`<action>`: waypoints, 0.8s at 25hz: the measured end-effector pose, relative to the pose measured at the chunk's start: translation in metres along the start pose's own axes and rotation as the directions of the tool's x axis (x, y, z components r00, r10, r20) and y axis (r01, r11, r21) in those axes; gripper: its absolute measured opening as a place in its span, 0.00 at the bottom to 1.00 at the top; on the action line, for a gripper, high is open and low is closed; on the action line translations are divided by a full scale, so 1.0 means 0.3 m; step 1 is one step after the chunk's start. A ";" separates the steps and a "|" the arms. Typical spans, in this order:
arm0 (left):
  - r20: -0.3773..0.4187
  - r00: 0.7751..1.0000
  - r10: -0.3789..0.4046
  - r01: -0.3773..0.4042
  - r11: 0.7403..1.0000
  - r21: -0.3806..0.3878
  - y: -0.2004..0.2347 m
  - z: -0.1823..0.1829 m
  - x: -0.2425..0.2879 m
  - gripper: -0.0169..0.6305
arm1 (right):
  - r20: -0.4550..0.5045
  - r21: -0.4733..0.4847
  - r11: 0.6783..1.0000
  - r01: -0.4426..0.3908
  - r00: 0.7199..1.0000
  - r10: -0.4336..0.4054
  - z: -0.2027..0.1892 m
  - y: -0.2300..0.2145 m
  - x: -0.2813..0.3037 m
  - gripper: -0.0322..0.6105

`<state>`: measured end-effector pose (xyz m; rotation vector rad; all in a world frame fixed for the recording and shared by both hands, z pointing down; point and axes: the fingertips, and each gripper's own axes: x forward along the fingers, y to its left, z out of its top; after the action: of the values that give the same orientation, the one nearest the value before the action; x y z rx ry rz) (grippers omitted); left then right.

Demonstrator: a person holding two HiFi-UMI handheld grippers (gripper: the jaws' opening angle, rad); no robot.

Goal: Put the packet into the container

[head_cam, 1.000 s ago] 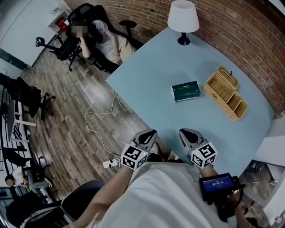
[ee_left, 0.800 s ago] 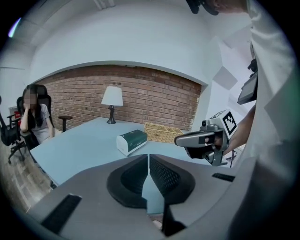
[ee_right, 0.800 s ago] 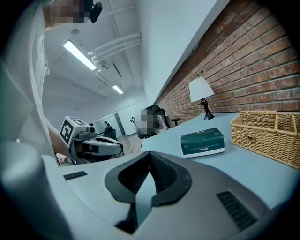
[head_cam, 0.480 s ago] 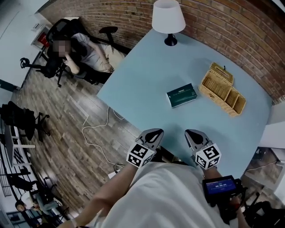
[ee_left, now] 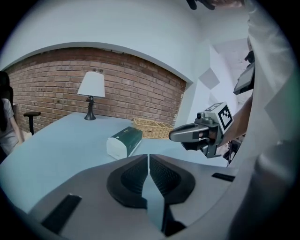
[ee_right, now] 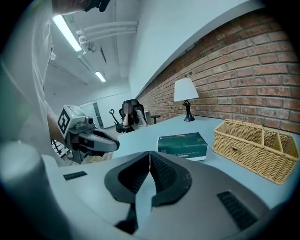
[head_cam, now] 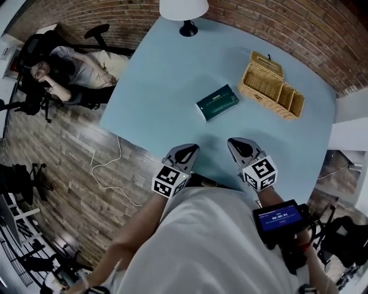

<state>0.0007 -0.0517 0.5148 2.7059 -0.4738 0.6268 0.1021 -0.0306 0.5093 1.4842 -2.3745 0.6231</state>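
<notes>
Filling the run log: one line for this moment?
stage: pre-grasp | left tool: shut, empty | right tool: shut, empty | packet: on table, untouched | basket: beside packet, not touching

We see a lt-blue table (head_cam: 161, 92), a dk-green packet (head_cam: 217, 103) w/ a white end & pale print, and a tan woven-wicker container (head_cam: 261, 83). Lamp (head_cam: 184, 8): white shade, black base. Wall (head_cam: 276, 28) is red-brown brick; floor (head_cam: 63, 155) is grey-brown wood planks. On the left gripper (head_cam: 185, 154) & right gripper (head_cam: 241, 146): grey bodies, black ribbed pads, cubes w/ blk-&-white square markers.
</notes>
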 end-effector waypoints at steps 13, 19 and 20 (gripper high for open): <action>-0.001 0.999 -0.039 0.039 0.999 -0.017 0.121 0.004 0.035 0.06 | -0.080 -0.050 0.998 0.036 0.996 -0.040 0.006 -0.068 0.115 0.07; -0.011 0.999 -0.044 0.043 0.998 -0.042 0.153 -0.036 0.043 0.06 | -0.199 -0.237 0.970 -0.055 0.980 0.007 0.012 -0.095 0.189 0.07; -0.008 0.999 -0.049 0.048 0.998 -0.046 0.154 -0.034 0.044 0.06 | -0.228 -0.272 0.959 -0.080 0.974 0.016 0.015 -0.099 0.200 0.07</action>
<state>-0.0096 -0.0922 0.5403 2.6617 -0.4138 0.6073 0.1024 -0.0911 0.5384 1.1735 -2.2215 0.4173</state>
